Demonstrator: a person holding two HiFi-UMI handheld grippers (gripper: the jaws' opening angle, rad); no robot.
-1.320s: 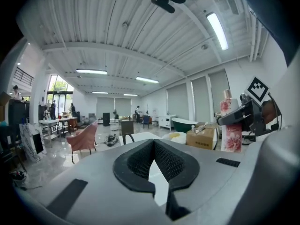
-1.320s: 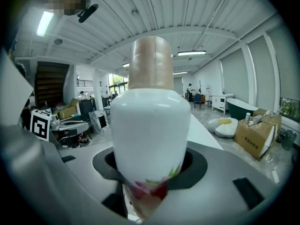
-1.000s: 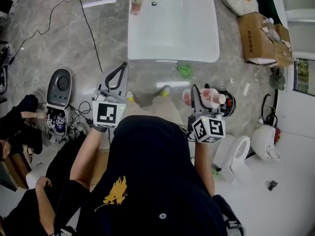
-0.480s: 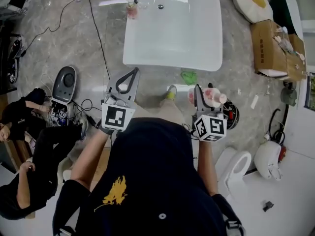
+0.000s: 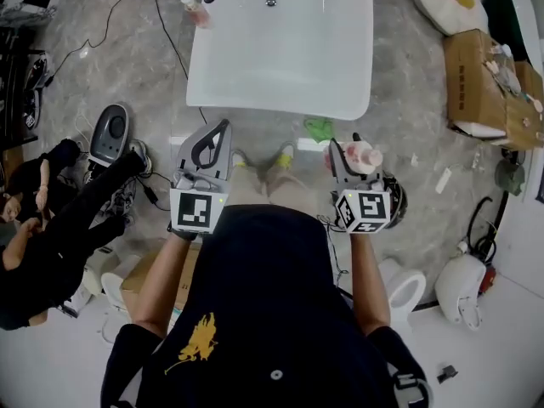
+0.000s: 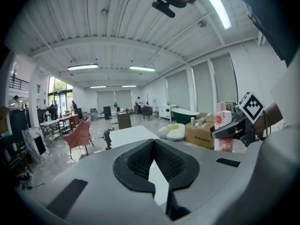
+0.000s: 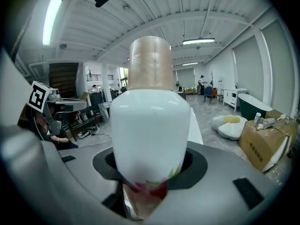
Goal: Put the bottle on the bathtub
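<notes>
Bright, even overhead light fills the head view, and shadows are faint. The tub [image 5: 280, 49] is blown out to near-flat white, and the glossy floor [image 5: 102, 66] carries pale glare streaks. Lines bend toward that frame's edges. Both gripper views are fisheye circles with black corners. Ceiling tubes [image 6: 82, 67] burn white, as does a window [image 6: 55, 86] at left. The bottle [image 7: 150, 130], hard against the lens, is soft and out of focus, with sheen on its shoulder.
</notes>
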